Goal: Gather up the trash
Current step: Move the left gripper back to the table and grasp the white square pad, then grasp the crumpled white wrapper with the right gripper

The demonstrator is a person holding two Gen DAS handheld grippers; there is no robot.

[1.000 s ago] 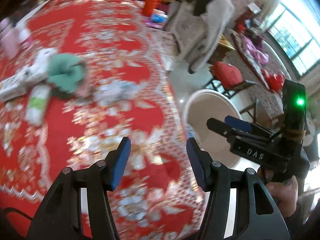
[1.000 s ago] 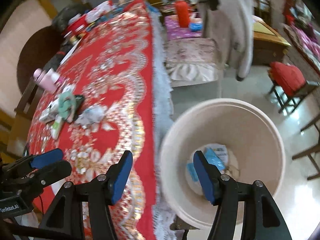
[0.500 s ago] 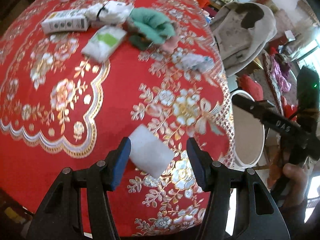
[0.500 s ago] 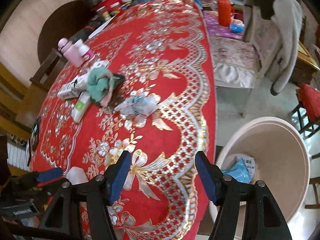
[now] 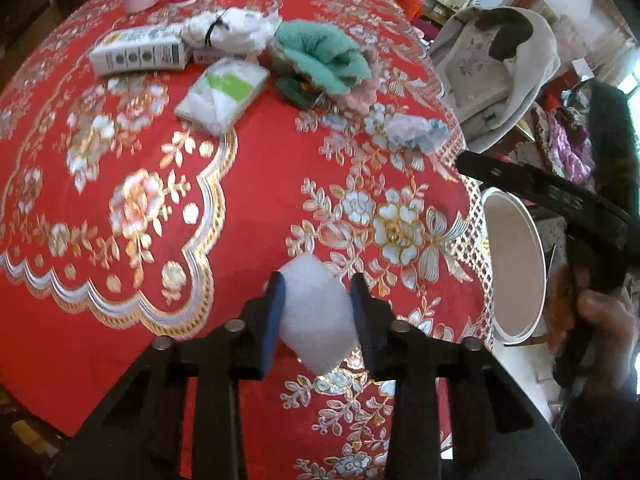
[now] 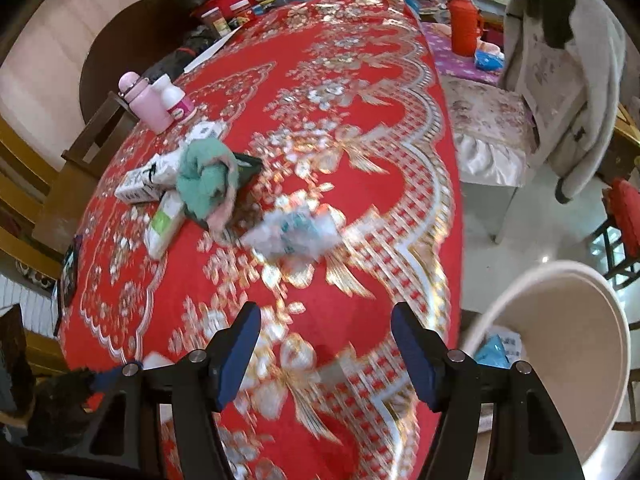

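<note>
left gripper (image 5: 318,312) just closed, clamped on white foam block (image 5: 316,314) over red tablecloth (image 5: 248,184) | right gripper (image 6: 326,350) held apart, empty | beige bin (image 6: 576,344) beside table, blue wrapper (image 6: 494,346) seen inside

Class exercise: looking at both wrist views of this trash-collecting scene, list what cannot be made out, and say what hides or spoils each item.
- White block, left wrist view: its sides, covered by the left tool's pads.
- Bin, right wrist view: most of its contents, hidden behind its near rim.
- Crumpled wrapper, right wrist view: print lost to blur.
- Carton, left wrist view: lettering too small.
</note>
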